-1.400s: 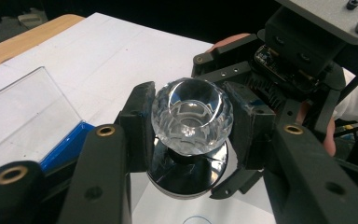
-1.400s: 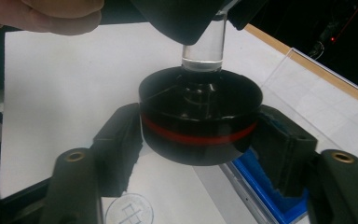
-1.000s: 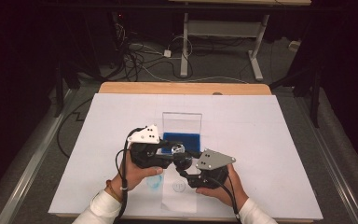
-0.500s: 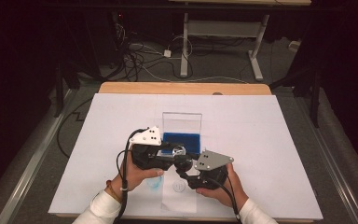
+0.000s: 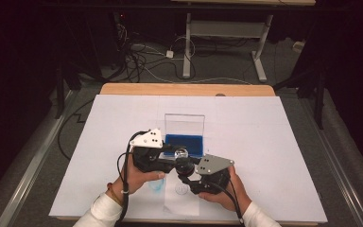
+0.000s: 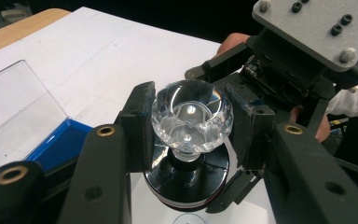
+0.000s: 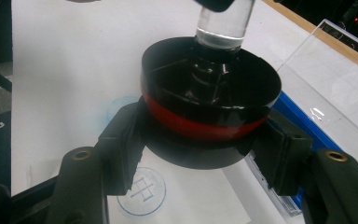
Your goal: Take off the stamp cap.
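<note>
Left gripper (image 6: 189, 123) pinches the clear faceted knob (image 6: 192, 119) of a round stamp, one black jaw pressed on each side of the knob. Right gripper (image 7: 200, 140) is clamped on the stamp's black base (image 7: 209, 93), its jaws having just closed in on it; the pads sit against the lower rim below a red band (image 7: 196, 125). The stamp is held between both grippers above the table, over a sheet of white paper (image 7: 186, 200). A round blue stamped mark (image 7: 142, 191) shows on that paper, right under the base. In the high view both grippers meet at the stamp (image 5: 182, 158), just in front of an open clear case (image 5: 184, 127) with a blue pad (image 5: 184, 140). A faint blue smudge (image 5: 156, 185) lies near the left hand (image 5: 134, 177), possibly a second print; too blurred to tell. Everything rests on the white table cover (image 5: 274, 132).
</note>
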{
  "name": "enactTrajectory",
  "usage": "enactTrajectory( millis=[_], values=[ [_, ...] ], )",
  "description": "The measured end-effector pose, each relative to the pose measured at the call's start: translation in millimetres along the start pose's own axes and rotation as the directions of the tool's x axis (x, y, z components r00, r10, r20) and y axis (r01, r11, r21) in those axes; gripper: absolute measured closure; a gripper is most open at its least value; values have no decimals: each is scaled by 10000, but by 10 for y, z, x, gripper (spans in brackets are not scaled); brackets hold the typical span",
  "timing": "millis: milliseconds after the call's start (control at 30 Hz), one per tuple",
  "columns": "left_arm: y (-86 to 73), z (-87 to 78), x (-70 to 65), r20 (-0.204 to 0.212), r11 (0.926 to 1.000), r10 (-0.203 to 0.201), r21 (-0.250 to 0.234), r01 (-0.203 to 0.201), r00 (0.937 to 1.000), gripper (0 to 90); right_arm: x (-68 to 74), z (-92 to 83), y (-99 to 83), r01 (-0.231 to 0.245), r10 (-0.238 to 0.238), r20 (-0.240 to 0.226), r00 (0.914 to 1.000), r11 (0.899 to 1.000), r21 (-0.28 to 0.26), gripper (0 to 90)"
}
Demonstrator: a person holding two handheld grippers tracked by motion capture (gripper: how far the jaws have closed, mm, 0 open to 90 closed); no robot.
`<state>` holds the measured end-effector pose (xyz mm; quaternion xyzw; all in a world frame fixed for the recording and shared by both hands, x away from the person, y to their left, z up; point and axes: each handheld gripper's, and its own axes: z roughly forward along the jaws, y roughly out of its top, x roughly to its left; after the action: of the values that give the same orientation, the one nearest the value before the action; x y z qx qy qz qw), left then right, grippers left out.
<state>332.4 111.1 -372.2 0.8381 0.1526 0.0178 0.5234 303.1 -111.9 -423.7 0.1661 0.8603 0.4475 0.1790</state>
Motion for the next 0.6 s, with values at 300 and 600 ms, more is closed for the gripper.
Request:
enactTrajectory(
  millis=[300, 600],
  values=[
    [4, -40, 0, -59, 9999, 29, -105, -30, 10000, 546, -3, 21, -35, 82, -81, -67, 9999, 9996, 274, 389],
    [-3, -117, 21, -256, 9999, 29, -145, -33, 9997, 546, -43, -58, -69, 103, -107, 112, 9999, 9993, 355, 389]
  ],
)
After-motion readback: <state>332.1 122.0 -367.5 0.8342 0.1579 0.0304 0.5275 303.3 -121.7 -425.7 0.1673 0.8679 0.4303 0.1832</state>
